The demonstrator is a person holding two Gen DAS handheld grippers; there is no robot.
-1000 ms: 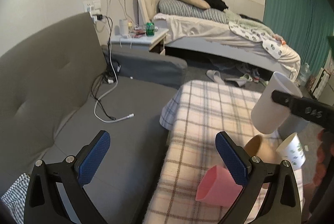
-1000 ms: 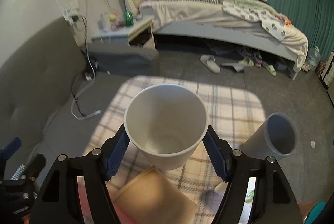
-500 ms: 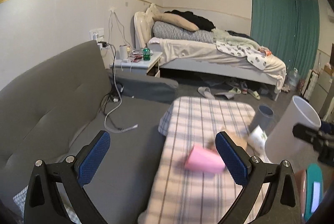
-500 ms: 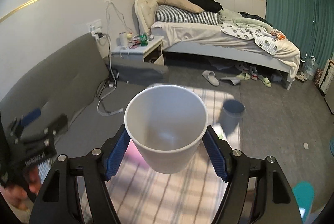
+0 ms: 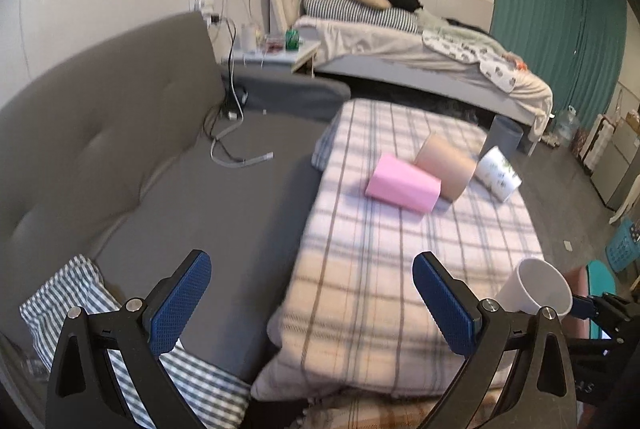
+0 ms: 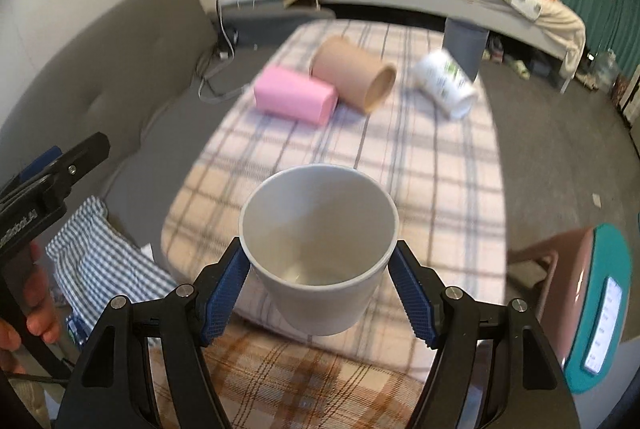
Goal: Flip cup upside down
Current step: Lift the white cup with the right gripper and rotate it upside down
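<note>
The left gripper is spread wide with nothing between its blue pads, held over the near edge of the plaid blanket. At about one o'clock from it lie a pink cup, a tan cup touching it, and a white printed cup, all on their sides. The right gripper pinches the white cup by its sides, mouth tilted toward the camera, above the blanket's near end.

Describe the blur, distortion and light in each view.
Left wrist view: fisheye bends the walls; striped sunlight crosses the plaid cloth-covered table. Right wrist view: the patterned white cup lying sideways smears with motion, while the held white plastic cup stays sharp.
</note>
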